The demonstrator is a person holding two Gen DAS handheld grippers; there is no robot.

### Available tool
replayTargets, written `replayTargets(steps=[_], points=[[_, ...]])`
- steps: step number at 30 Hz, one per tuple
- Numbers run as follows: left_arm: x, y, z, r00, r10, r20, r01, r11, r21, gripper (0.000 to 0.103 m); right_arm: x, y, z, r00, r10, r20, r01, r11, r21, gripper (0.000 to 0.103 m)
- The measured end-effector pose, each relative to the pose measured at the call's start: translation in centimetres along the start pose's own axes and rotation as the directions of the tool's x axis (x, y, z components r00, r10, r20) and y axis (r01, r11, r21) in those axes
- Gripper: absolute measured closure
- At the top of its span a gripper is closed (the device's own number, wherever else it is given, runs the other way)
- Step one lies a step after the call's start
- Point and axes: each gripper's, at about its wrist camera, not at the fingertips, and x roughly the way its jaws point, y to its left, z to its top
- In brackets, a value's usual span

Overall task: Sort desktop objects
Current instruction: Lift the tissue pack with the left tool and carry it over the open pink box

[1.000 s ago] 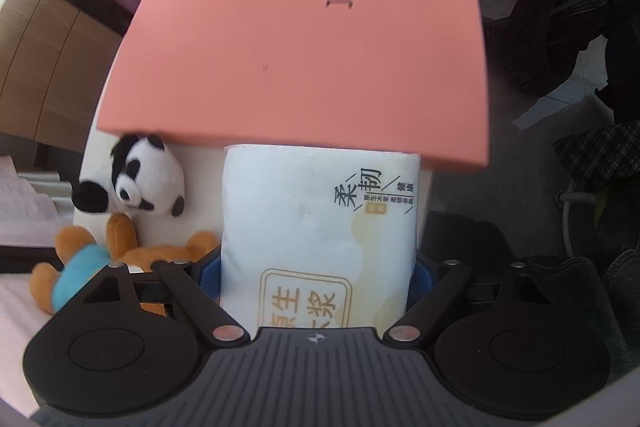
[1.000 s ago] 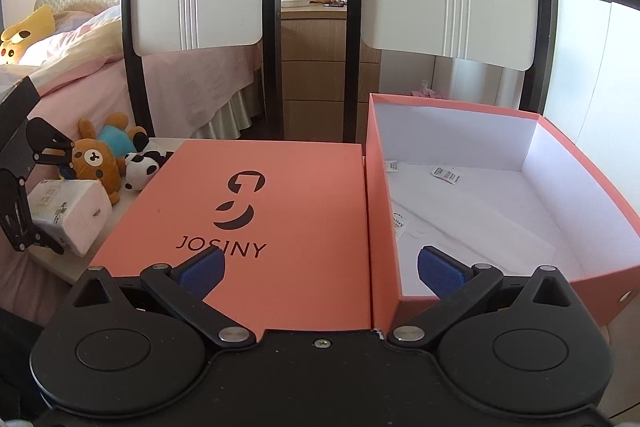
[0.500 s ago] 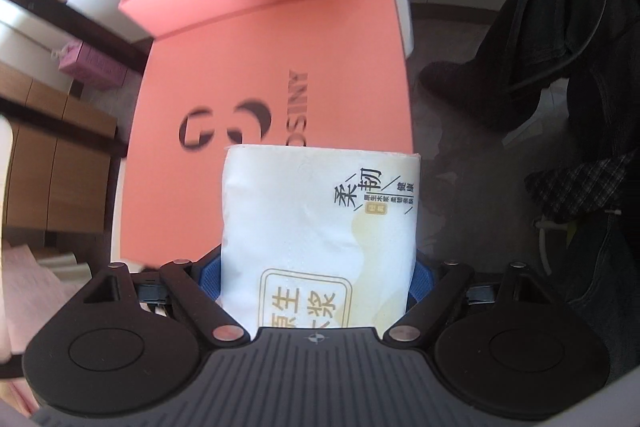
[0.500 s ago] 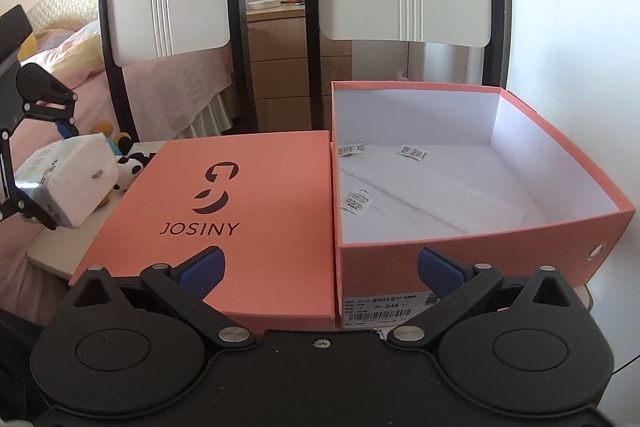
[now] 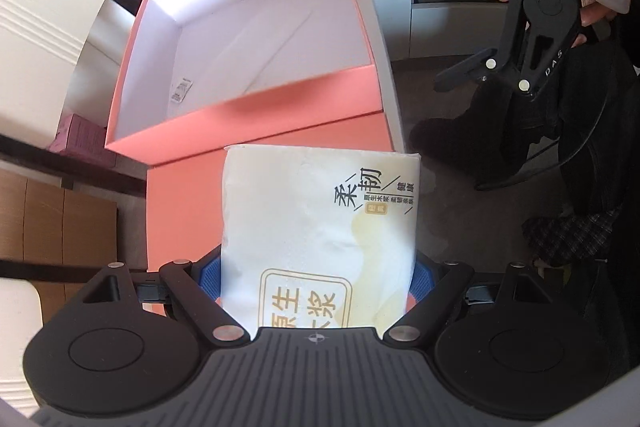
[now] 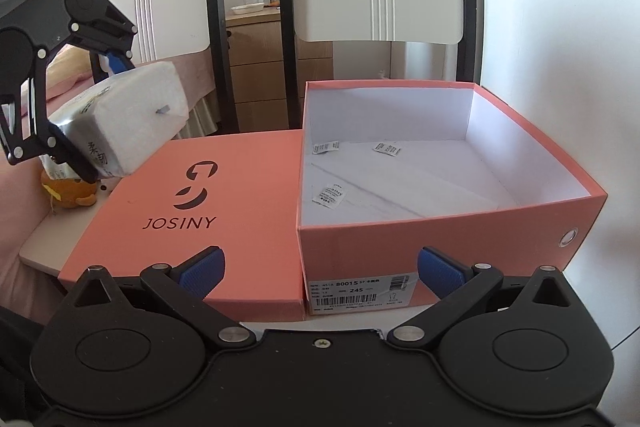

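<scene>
Carrying tissue pack (image 5: 320,223) clamped in left tool (image 5: 316,279); lower over open box (image 5: 256,39) at 11 o'clock, clear its rim. Right tool (image 6: 320,267) wide open, empty.

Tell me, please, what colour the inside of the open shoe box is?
White inside the salmon-pink shoe box, seen best in the right wrist view.
</scene>
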Motion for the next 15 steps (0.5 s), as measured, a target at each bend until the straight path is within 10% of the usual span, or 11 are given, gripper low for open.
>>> replayTargets(steps=[15], points=[[1.1,3.8,9.3,0.996,-0.023,0.085,0.023,1.000,0.005,0.016,-0.3,-1.5,-0.6,1.000,0.006,-0.002,-0.006,0.999,0.032,0.000]])
